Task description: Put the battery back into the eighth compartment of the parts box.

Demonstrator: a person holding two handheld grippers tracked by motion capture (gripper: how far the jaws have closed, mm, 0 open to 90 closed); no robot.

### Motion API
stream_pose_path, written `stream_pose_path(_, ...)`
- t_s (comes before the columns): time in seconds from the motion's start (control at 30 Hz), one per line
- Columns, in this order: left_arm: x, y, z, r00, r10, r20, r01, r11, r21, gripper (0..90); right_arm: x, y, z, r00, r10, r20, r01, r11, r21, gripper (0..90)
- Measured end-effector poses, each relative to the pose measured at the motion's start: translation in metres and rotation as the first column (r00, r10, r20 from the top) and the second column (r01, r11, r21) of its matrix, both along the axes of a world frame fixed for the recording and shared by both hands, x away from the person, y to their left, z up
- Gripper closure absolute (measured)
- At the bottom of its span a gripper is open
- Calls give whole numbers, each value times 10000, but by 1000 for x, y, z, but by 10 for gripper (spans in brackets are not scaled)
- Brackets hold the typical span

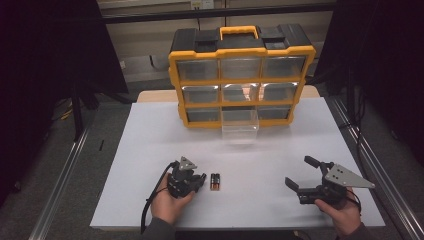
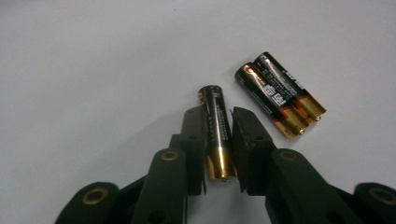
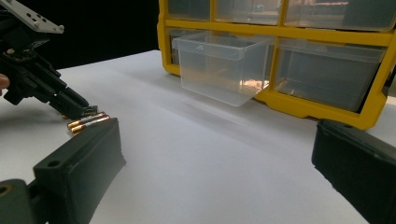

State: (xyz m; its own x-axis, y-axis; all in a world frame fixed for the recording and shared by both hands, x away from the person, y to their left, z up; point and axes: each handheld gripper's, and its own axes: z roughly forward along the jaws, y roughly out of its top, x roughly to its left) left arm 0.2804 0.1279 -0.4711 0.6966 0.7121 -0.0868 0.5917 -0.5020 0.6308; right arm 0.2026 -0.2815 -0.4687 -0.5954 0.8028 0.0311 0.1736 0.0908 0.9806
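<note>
Dim room, soft blur, faint shadows

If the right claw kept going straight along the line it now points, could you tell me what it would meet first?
Judging by the right gripper view, the open right claw would probably cross bare white table and first meet the pulled-out clear drawer of the yellow organizer, though depth is hard to judge.

I see white rectangular table (image 1: 150,150) across middle of high view. Yellow-and-black plastic drawer organiser (image 1: 242,75) stands at its far edge, upper centre; clear bottom-middle drawer (image 1: 240,125) pulled out over table. Two black-and-gold cylindrical batteries (image 1: 215,181) lie side by side, touching, lower centre. Third battery (image 2: 217,135) lies just beside pair.
</note>
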Motion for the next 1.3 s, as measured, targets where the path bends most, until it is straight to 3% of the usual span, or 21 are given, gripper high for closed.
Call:
stream_pose_path(0.03, 0, -1, -1, 9999, 104, 21, -103, 9998, -143, 767, 0, 0, 0, 10000, 15, -25, -15, 10000, 24, 15)
stream_pose_path(0.2, 0, -3, 1, 9993, 318, -193, -319, 9995, -77, 773, 0, 1, 0, 10000, -43, -12, 43, 10000, 78, 16)
stream_pose_path(0.3, 1, -2, 0, 9978, 549, -358, -566, 9973, -474, 774, 0, 0, 0, 10000, -37, 87, 37, 10000, -5, 16)
stream_pose_path(0.4, 2, 0, 3, 9961, 705, -537, -733, 9960, -518, 774, 0, 1, 0, 10000, -71, 42, 70, 9999, 108, 16)
stream_pose_path(0.6, 10, 7, 13, 9947, 810, -639, -872, 9911, -1009, 774, 0, 1, 0, 10000, -38, 46, 37, 9999, 122, 15)
stream_pose_path(0.73, 15, 5, 21, 9945, 763, -715, -861, 9856, -1455, 774, 0, 0, 0, 9999, 7, 107, -7, 10000, 18, 15)
stream_pose_path(0.8, 17, 5, 24, 9948, 641, -796, -751, 9869, -1431, 774, 0, 0, 0, 10000, 35, 60, -35, 10000, 40, 15)
stream_pose_path(0.93, 25, 2, 34, 9945, 660, -810, -801, 9795, -1848, 774, 1, 0, 0, 9999, 1, 115, -2, 10000, 36, 14)
stream_pose_path(1.3, 46, -9, 51, 9946, 526, -892, -712, 9729, -2201, 774, 1, 0, 0, 9999, 17, 124, -18, 10000, 74, 13)
